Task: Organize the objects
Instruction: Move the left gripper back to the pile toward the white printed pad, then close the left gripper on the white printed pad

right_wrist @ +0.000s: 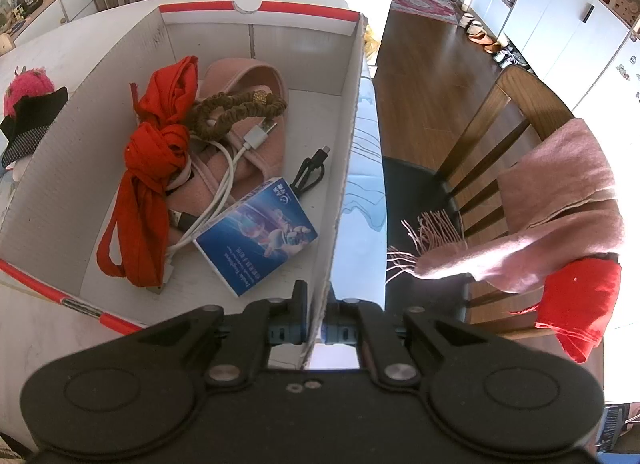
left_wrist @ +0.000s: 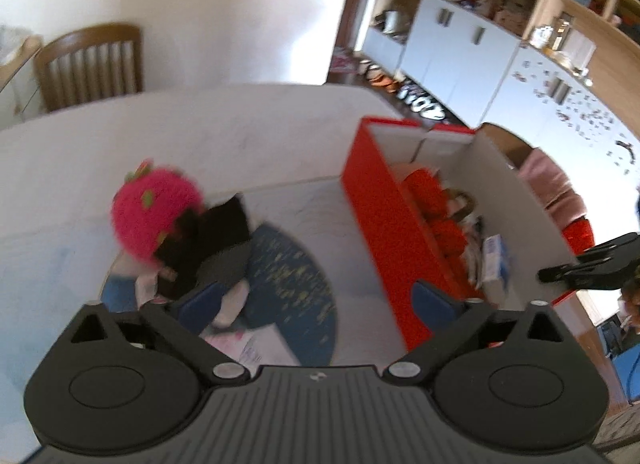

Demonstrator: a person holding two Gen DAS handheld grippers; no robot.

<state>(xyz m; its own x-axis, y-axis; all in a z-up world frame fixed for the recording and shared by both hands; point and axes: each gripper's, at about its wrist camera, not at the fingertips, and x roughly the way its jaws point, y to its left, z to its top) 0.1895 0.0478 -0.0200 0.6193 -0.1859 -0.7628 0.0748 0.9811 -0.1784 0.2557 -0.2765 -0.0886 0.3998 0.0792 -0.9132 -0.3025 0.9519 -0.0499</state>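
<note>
A red-and-white cardboard box [right_wrist: 348,112] stands on the white table; it also shows in the left wrist view [left_wrist: 380,216]. It holds a red cloth [right_wrist: 160,144], a pink strap [right_wrist: 248,76], a brown scrunchie [right_wrist: 236,108], white and black cables and a blue carton [right_wrist: 260,232]. My right gripper [right_wrist: 318,324] is shut on the box's right wall near its front corner. My left gripper [left_wrist: 316,300] is open and empty above a blue patterned cloth [left_wrist: 288,268]. A pink knitted strawberry [left_wrist: 154,212] and black items [left_wrist: 216,236] lie to the left of it.
A wooden chair [right_wrist: 512,136] draped with a pink scarf [right_wrist: 560,200] and a red cloth [right_wrist: 580,304] stands right of the table. Another chair [left_wrist: 92,64] stands at the far side. White cabinets [left_wrist: 460,52] line the right wall.
</note>
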